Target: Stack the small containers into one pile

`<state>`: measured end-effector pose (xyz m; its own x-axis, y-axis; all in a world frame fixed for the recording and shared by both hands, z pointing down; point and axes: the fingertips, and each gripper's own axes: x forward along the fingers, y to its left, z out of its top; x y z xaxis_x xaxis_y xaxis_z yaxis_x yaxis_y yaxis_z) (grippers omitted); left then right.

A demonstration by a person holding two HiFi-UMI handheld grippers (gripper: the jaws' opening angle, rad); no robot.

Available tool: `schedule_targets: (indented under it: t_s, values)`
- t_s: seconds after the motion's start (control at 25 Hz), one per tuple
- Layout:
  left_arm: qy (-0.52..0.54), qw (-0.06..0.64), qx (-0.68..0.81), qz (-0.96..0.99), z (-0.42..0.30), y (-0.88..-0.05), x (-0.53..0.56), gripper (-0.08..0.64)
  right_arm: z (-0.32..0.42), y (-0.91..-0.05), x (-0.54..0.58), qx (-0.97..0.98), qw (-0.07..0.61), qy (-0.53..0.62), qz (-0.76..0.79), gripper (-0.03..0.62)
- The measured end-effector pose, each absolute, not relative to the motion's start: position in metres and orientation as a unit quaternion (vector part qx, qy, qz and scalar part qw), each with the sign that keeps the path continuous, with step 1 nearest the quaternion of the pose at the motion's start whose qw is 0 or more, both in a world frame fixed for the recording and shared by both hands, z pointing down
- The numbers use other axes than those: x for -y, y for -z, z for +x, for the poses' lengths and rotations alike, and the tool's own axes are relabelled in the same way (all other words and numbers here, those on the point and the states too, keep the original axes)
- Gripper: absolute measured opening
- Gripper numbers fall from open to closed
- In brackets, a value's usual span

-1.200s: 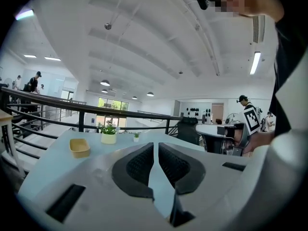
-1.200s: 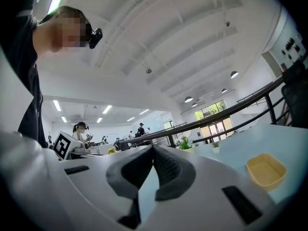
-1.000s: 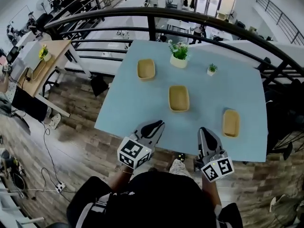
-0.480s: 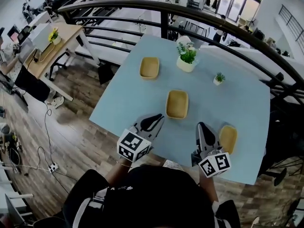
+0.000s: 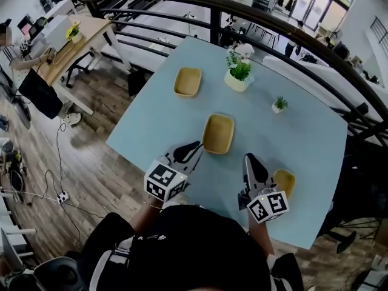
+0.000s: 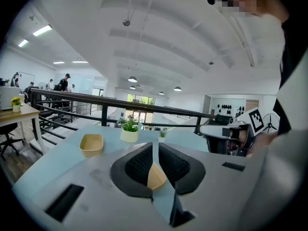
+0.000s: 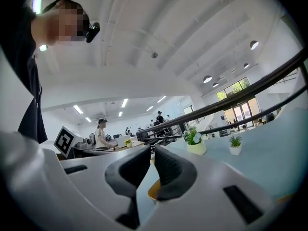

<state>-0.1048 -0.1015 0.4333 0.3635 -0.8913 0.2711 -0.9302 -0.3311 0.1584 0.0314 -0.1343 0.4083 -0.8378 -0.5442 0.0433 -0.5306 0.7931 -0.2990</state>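
Observation:
Three small tan containers lie apart on the light blue table [image 5: 151,120]: one at the far left [image 5: 187,81], one in the middle [image 5: 218,133], one at the near right [image 5: 283,182]. My left gripper [image 5: 193,145] is shut and empty, its tips just short of the middle container's near left corner. My right gripper [image 5: 250,160], also shut and empty, is just left of the near right container. In the left gripper view the left gripper [image 6: 154,146] points at the middle container [image 6: 156,177], with the far container [image 6: 91,143] beyond. Below the right gripper [image 7: 151,150] a container's rim [image 7: 153,190] shows.
A large potted plant [image 5: 237,71] and a small one [image 5: 279,105] stand at the table's far side. A black railing [image 5: 254,17] runs behind the table. The table's near edge lies under my grippers, with wooden floor [image 5: 91,180] to the left.
Both grippers have moved forward over the table, the left toward the middle container and the right up beside the near right one. The head view has shifted. Both stay shut.

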Motion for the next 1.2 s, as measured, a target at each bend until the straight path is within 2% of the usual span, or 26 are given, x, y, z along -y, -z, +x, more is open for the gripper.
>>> schedule_targets:
  t_s: [0.88,1.2]
  values:
    - [-0.114,0.232,0.518,0.815,-0.131,-0.507,0.163,0.029,-0.003,-0.481,0.188,-0.919,-0.056,0.23,-0.315,0.071]
    - [-0.119,0.277,0.502,0.811,-0.129,-0.537,0.168,0.105,-0.015,-0.51,0.187,-0.912,-0.097,0.258,-0.304,0.099]
